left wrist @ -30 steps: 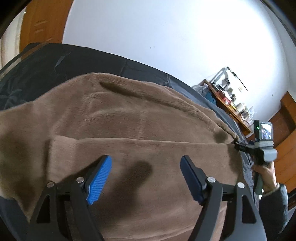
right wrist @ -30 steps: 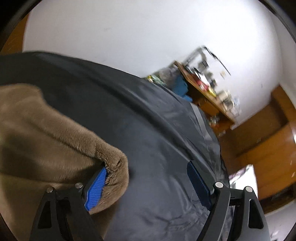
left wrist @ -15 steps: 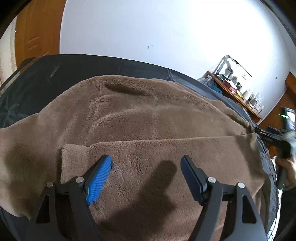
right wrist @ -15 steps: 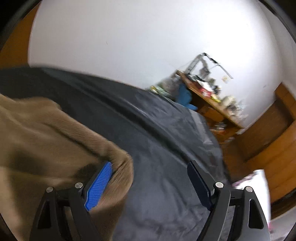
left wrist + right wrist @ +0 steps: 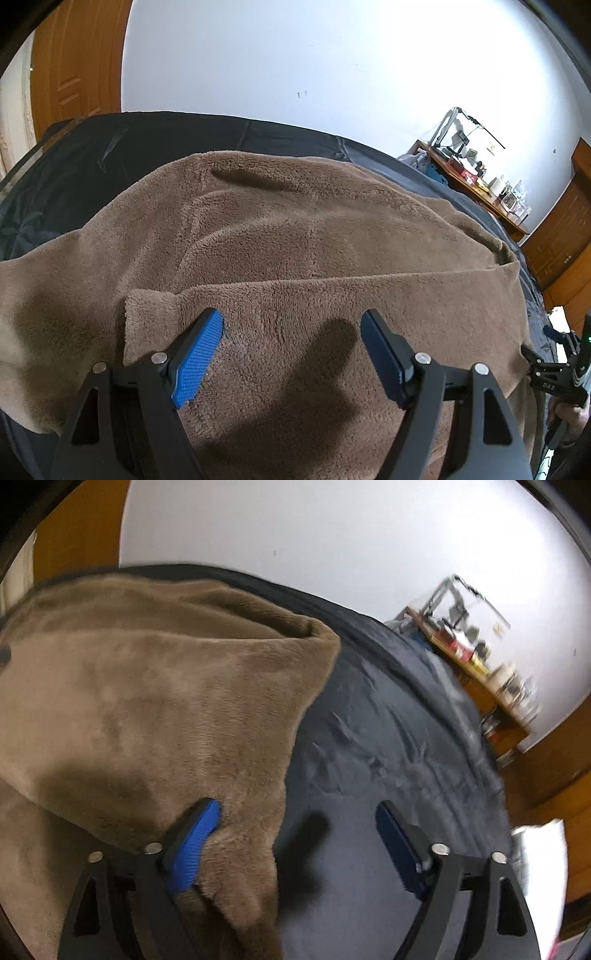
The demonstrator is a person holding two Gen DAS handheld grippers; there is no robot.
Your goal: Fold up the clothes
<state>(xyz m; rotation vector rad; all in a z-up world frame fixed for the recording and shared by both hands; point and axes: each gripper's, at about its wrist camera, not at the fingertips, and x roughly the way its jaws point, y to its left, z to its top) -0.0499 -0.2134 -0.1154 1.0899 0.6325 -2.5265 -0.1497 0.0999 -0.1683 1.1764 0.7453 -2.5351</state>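
Right wrist view, right tongs (image 5: 299, 834) just widened, brown fleece (image 5: 155, 709) released, left tongs (image 5: 291, 350) wide, empty.

Left gripper (image 5: 291, 350): black plastic frame with triangular cut-outs, silver screw heads, ribbed blue pads (image 5: 197, 362). Right gripper (image 5: 297, 843): identical build; at lower right of the left wrist view, its black body bears a small green light.

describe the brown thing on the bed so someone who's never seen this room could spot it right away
Find the big bed with the dark grey cover below the white wall. Spread over most of it lies the brown fleece garment, its near part folded over itself. It is the only plush, tan thing there; all around it is smooth, dark sheet.
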